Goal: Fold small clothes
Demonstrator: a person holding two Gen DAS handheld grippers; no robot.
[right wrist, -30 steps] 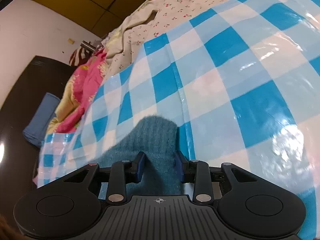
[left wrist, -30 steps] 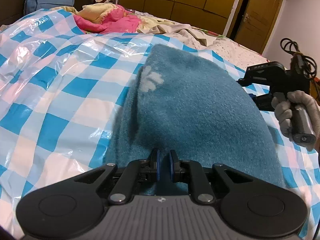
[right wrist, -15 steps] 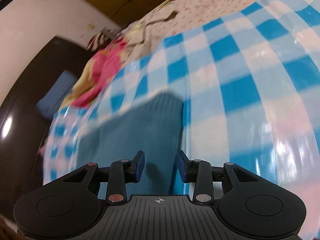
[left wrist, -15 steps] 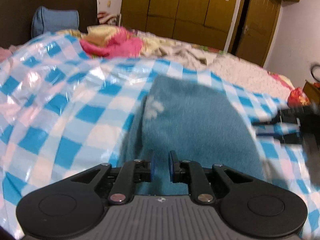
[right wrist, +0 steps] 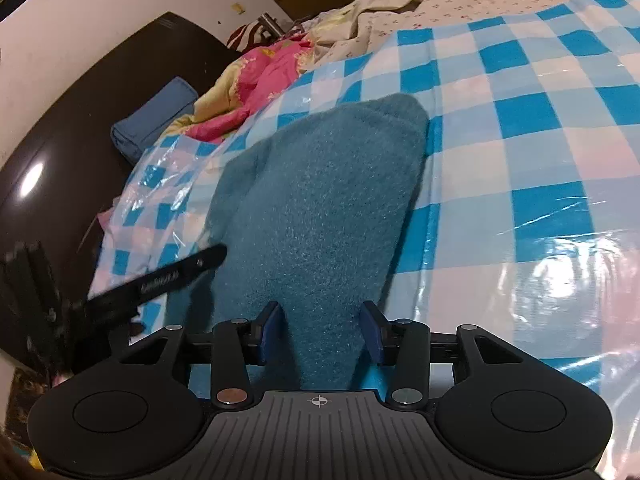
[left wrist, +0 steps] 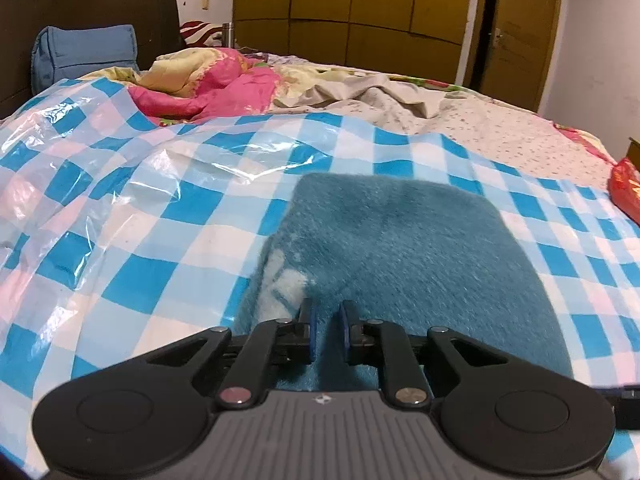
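A teal fleece garment (left wrist: 404, 256) with a pale patch lies folded on the blue-and-white checked plastic sheet (left wrist: 168, 208); it also shows in the right wrist view (right wrist: 320, 208). My left gripper (left wrist: 327, 332) has its jaws narrowly apart over the garment's near edge, with fabric between them. My right gripper (right wrist: 320, 330) is open, its jaws wide on either side of the garment's near end. The left gripper's body (right wrist: 160, 280) shows at the left of the right wrist view.
A pink and yellow quilt (left wrist: 216, 80) and a blue pillow (left wrist: 84, 56) lie at the bed's head by the dark headboard (right wrist: 80, 128). A floral sheet (left wrist: 500, 128) covers the far right. A red packet (left wrist: 626, 188) lies at the right edge. Wooden wardrobes stand behind.
Both grippers have drawn back toward the near edge. The raised fold of the garment has come down flat. My right gripper's jaws have opened wider, and my left gripper's jaws have parted slightly.
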